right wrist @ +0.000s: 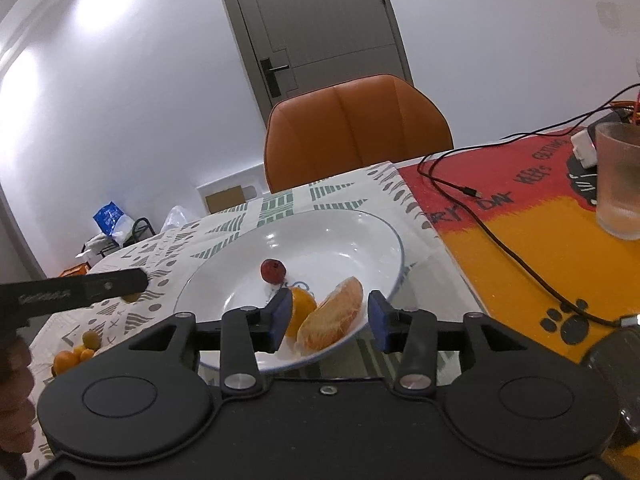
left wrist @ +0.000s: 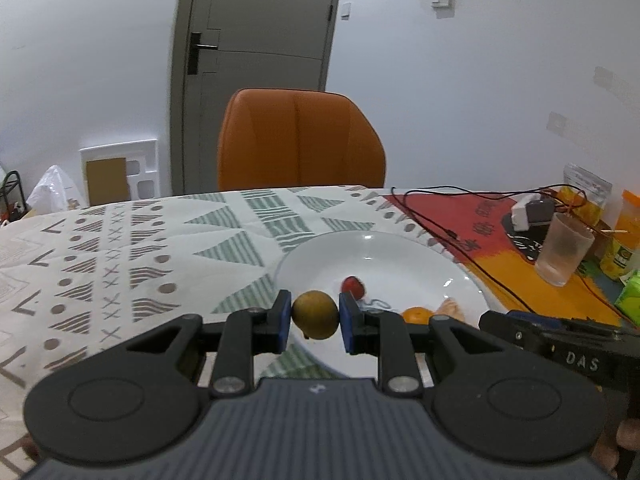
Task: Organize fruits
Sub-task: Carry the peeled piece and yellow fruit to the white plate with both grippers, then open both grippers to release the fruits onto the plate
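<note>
Left wrist view: my left gripper point(left wrist: 315, 315), lower centre of frame, has its blue pads closed against both sides of a brownish-green round fruit point(left wrist: 315, 314), held over the near left rim of the white plate point(left wrist: 400, 256). On the plate: a small red fruit point(left wrist: 353, 285) at centre, an orange fruit point(left wrist: 417, 314) toward the lower right. Patterned tablecloth point(left wrist: 120, 264) at left; frosted glass point(left wrist: 564, 250) at right; orange chair point(left wrist: 300, 144) behind. Right wrist view: my right gripper point(right wrist: 329, 322), lower centre, stands wide open and holds nothing; between its pads lie the orange fruit point(right wrist: 301, 310) and a peeled citrus segment point(right wrist: 334, 320), both on the plate's point(right wrist: 340, 232) near edge. Small red fruit point(right wrist: 273, 270) just above. A cluster of small orange fruits point(right wrist: 76, 354) lies at lower left.
</note>
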A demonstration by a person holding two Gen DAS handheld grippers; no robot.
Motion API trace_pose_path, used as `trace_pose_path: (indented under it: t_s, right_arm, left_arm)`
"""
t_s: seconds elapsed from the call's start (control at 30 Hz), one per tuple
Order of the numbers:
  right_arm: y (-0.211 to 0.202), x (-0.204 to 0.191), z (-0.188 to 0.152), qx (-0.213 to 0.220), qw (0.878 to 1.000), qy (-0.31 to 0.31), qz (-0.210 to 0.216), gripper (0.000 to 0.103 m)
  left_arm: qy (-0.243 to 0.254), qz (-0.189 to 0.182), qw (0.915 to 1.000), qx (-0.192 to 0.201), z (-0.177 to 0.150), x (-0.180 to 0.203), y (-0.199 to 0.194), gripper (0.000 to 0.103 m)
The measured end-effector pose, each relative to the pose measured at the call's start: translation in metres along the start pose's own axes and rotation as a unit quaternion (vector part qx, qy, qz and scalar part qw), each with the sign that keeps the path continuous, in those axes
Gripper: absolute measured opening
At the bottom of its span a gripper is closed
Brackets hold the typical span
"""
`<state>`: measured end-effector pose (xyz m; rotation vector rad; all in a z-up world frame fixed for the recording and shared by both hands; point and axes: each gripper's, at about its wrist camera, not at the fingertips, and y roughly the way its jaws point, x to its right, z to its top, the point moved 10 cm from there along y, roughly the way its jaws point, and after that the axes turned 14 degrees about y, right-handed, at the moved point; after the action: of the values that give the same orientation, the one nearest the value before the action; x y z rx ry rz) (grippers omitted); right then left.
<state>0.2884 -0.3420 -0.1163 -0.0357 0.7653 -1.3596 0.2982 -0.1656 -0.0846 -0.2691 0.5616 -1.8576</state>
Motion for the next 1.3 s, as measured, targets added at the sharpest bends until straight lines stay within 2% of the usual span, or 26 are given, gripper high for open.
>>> trace_pose_path:
  t_s: [0.27,0.43,0.53,0.6,0.63,0.7,0.77,0.93,1.3]
  right_arm:
    - [-0.013,0.001,0.001,0.005,1.0,-0.001,0.007,0.051]
    - [-0.015,0.001,-0.002,0.001,1.0,-0.001,0.01,0.054]
    - [-0.015,-0.002,-0.004,0.001,1.0,-0.003,0.011,0.057]
    - [-0.016,-0.005,-0.005,0.002,1.0,-0.003,0.013,0.058]
    - [-0.015,-0.006,-0.005,0.0,1.0,-0.003,0.014,0.059]
    - [-0.015,-0.008,-0.005,0.0,1.0,-0.001,0.014,0.07]
    - [-0.016,-0.01,-0.005,0.007,1.0,0.0,0.015,0.088]
    - [-0.02,-0.023,-0.004,0.014,1.0,-0.003,0.027,0.102]
    - [-0.019,-0.045,-0.013,0.009,0.999,-0.028,0.034,0.103]
  left_arm:
    - [0.0,-0.019,0.9998,-0.001,0.004,0.019,0.007,0.024]
    - [-0.008,-0.02,0.9998,0.001,0.004,0.017,0.0,0.031]
    - [-0.014,-0.004,0.9999,-0.004,0.0,0.007,-0.004,0.044]
    - [-0.022,0.007,0.9997,-0.005,-0.003,-0.002,-0.009,0.06]
    - [-0.024,0.013,0.9996,-0.004,-0.004,-0.006,-0.011,0.064]
    - [-0.029,0.029,0.9992,0.0,-0.006,-0.015,-0.017,0.076]
    - [-0.034,0.044,0.9984,0.005,-0.007,-0.024,-0.024,0.082]
    - [-0.046,0.071,0.9963,0.009,-0.009,-0.045,-0.038,0.092]
    - [-0.062,0.094,0.9934,0.02,-0.019,-0.075,-0.069,0.102]
